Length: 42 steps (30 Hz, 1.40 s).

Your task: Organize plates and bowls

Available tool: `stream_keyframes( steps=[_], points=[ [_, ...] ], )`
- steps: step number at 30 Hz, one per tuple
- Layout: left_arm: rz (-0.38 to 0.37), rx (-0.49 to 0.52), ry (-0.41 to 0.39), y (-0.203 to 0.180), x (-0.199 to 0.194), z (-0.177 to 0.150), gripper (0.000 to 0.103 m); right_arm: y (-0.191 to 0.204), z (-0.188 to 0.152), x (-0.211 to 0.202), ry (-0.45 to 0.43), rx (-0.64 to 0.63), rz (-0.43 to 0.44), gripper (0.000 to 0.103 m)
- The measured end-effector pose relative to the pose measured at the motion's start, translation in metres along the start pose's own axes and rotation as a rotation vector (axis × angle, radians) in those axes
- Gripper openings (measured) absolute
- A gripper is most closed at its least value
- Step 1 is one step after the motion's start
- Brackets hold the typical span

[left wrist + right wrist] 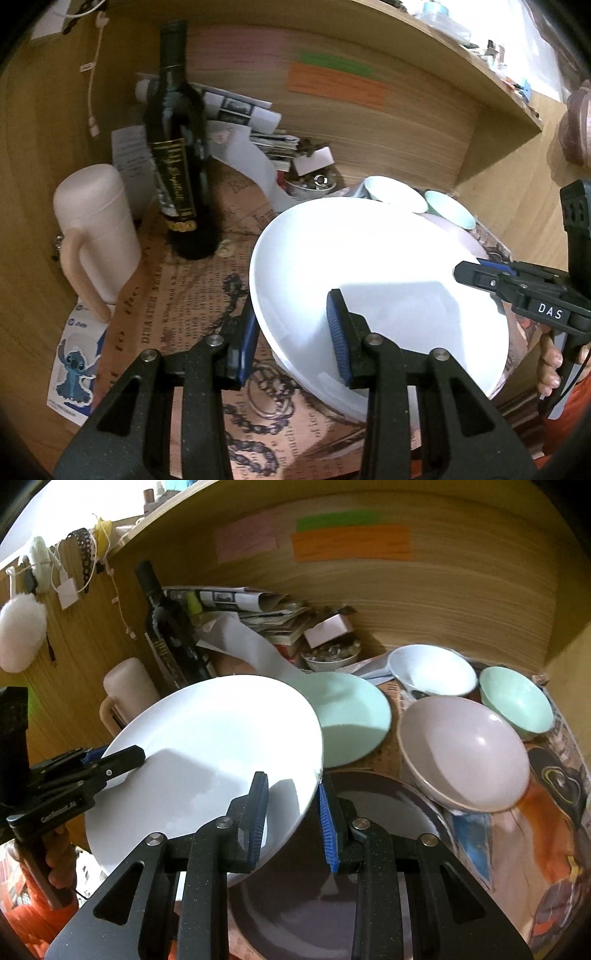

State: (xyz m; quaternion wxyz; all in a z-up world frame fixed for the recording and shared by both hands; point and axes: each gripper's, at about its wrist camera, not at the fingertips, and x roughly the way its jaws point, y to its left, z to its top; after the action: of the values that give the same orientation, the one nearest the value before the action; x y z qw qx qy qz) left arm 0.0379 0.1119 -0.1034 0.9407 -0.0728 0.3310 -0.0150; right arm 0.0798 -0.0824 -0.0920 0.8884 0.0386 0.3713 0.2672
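A large white plate [369, 258] hangs tilted above the printed table cover, held by both grippers. My left gripper [293, 314] is shut on its left rim, one blue pad above and one below. My right gripper [291, 786] is shut on the opposite rim of the white plate [214, 731]. Each gripper also shows in the other's view: the right gripper [469, 269] and the left gripper [129, 757]. Under and behind the plate lie a dark plate [369, 812] and a mint plate [354, 716]. To the right stand a pinkish bowl [465, 753], a white bowl [432, 668] and a mint bowl [517, 698].
A dark wine bottle [177, 147] and a pale mug [96, 221] with a handle stand at the left. Rolled papers [236, 598], a stack of booklets and a small dish of trinkets [332, 653] crowd the back. Wooden walls close the nook behind and on both sides.
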Motion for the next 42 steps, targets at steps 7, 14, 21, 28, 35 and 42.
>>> stream_keyframes(
  steps=[7, 14, 21, 28, 35, 42],
  points=[
    [-0.014, 0.039, 0.008, -0.026, 0.002, 0.0, 0.036, -0.019, -0.014, -0.014, -0.012, 0.035, -0.011, 0.024],
    [-0.032, 0.058, 0.036, -0.044, 0.01, -0.002, 0.036, -0.039, -0.029, -0.025, -0.011, 0.063, -0.011, 0.024],
    [-0.024, 0.084, 0.073, -0.065, 0.017, -0.011, 0.036, -0.063, -0.047, -0.025, 0.009, 0.118, 0.011, 0.024],
    [-0.02, 0.086, 0.132, -0.079, 0.033, -0.022, 0.036, -0.077, -0.061, -0.019, 0.044, 0.147, 0.014, 0.024],
    [-0.021, 0.082, 0.177, -0.086, 0.047, -0.029, 0.036, -0.086, -0.071, -0.013, 0.072, 0.165, 0.005, 0.024],
    [-0.024, 0.089, 0.207, -0.087, 0.059, -0.03, 0.036, -0.09, -0.073, -0.007, 0.094, 0.18, -0.002, 0.024]
  ],
)
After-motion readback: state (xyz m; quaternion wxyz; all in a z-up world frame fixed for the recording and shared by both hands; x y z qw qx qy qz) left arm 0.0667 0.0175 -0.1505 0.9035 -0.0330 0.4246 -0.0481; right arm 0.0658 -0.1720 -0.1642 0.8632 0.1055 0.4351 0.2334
